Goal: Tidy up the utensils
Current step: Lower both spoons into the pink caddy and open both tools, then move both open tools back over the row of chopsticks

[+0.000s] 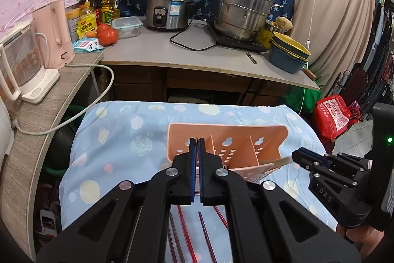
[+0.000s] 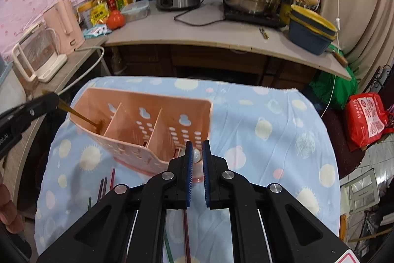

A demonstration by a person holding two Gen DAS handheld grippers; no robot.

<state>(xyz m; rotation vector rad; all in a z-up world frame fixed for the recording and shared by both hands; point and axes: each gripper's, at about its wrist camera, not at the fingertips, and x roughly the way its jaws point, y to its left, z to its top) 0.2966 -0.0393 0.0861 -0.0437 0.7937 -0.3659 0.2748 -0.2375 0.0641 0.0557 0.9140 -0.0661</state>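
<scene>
Black-framed, your left gripper (image 1: 197, 139) has its blue-padded fingers (image 1: 193, 164) pressed together on a thin brown wooden utensil (image 2: 81, 118). The utensil's tip sits in the leftmost compartment of the pink perforated plastic caddy (image 2: 147, 100). That caddy stands on the blue dotted cloth (image 2: 258, 115) covering the desk, and red and dark chopsticks (image 1: 187, 233) lie on the cloth just before it. Your right gripper (image 2: 197, 142) is clamped on a pale rounded utensil (image 2: 197, 155) at the caddy's rightmost compartment.
</scene>
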